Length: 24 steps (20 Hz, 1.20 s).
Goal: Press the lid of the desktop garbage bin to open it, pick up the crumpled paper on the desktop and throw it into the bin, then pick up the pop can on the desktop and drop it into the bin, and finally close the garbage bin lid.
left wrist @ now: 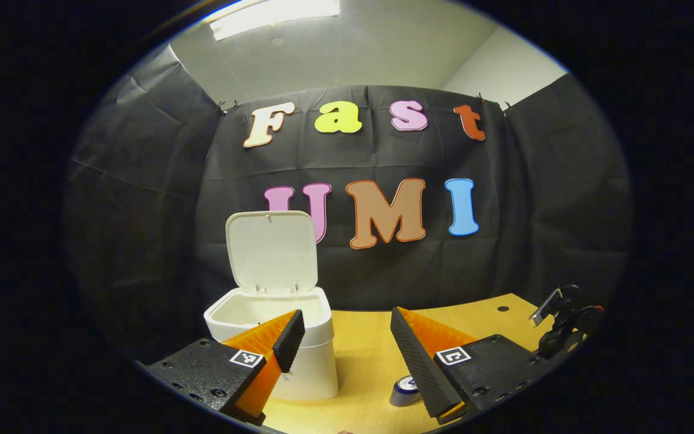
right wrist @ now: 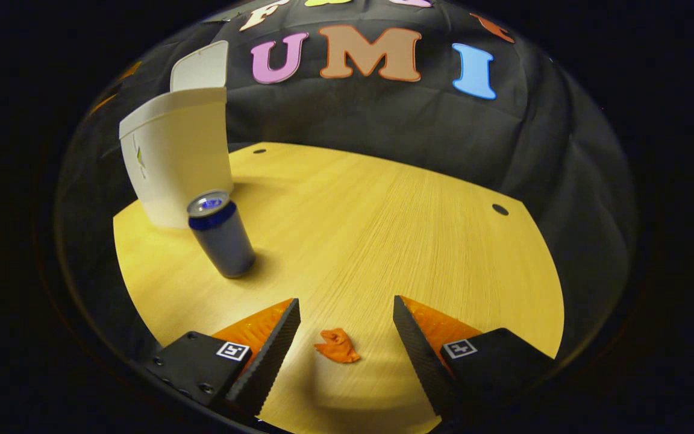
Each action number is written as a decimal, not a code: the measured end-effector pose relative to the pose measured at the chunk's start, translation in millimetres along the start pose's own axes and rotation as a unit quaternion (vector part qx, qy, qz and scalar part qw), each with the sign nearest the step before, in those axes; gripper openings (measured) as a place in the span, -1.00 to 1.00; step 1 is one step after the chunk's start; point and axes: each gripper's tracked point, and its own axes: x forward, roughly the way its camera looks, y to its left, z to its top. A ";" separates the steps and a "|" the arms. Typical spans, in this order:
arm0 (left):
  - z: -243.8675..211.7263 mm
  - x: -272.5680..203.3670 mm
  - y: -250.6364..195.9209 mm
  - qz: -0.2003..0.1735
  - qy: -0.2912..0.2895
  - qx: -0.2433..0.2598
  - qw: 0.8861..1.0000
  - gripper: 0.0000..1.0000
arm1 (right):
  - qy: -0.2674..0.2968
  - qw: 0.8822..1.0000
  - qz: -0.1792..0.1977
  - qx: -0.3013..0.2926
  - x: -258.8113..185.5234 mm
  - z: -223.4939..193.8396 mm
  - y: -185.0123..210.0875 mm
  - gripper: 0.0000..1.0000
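Right now I hold the right gripper tipped down, fingers spread around the crumpled paper without touching it. Left gripper is level, spread, facing the open bin.

Black cloth wall behind wooden tabletop; pale ceiling, strip light overhead.

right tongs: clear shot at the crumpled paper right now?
Probably yes. The right tongs are open, and the crumpled paper lies on the table between their fingers with nothing over it. The pop can and bin stand well off to one side.
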 end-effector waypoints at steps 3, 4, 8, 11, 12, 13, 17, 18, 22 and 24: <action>-3.8 -1.2 -1.2 0.003 0.008 0.009 1.000 0.77 | 0.040 0.999 0.002 -0.003 9.6 -25.8 0.4 1.00; -5.4 -1.8 -1.6 0.003 0.010 0.011 1.000 0.77 | 0.048 0.999 0.005 -0.001 13.1 -33.4 1.7 0.99; -9.4 -2.7 -0.8 0.005 0.019 0.015 1.000 0.77 | 0.059 0.998 0.030 0.012 13.7 -41.2 7.4 0.79; -11.4 -3.0 -1.6 0.006 0.022 0.015 1.000 0.77 | 0.051 0.998 0.031 0.018 16.2 -39.9 8.6 0.41; -12.1 -3.2 -1.7 0.006 0.023 0.016 1.000 0.77 | 0.044 0.998 0.032 0.020 19.2 -38.4 6.5 -0.13; -11.9 -3.0 -2.7 0.006 0.023 0.016 1.000 0.77 | 0.042 0.998 0.035 0.022 18.0 -40.3 7.3 -0.34; -14.6 -3.3 -2.9 0.003 0.027 0.015 0.999 0.77 | 0.035 0.998 0.028 0.032 16.9 -41.2 9.5 -0.81; -15.8 -4.5 -2.4 0.003 0.029 0.014 0.999 0.77 | 0.040 0.998 0.030 0.029 15.2 -41.3 8.8 -0.82; -12.4 -4.3 3.5 0.006 0.026 0.019 0.999 0.77 | 0.032 0.999 0.037 0.019 7.6 -30.6 6.7 -0.83; -10.6 -4.2 8.9 0.011 0.023 0.021 0.999 0.77 | -0.013 0.999 0.044 0.017 -7.5 3.4 7.8 -0.82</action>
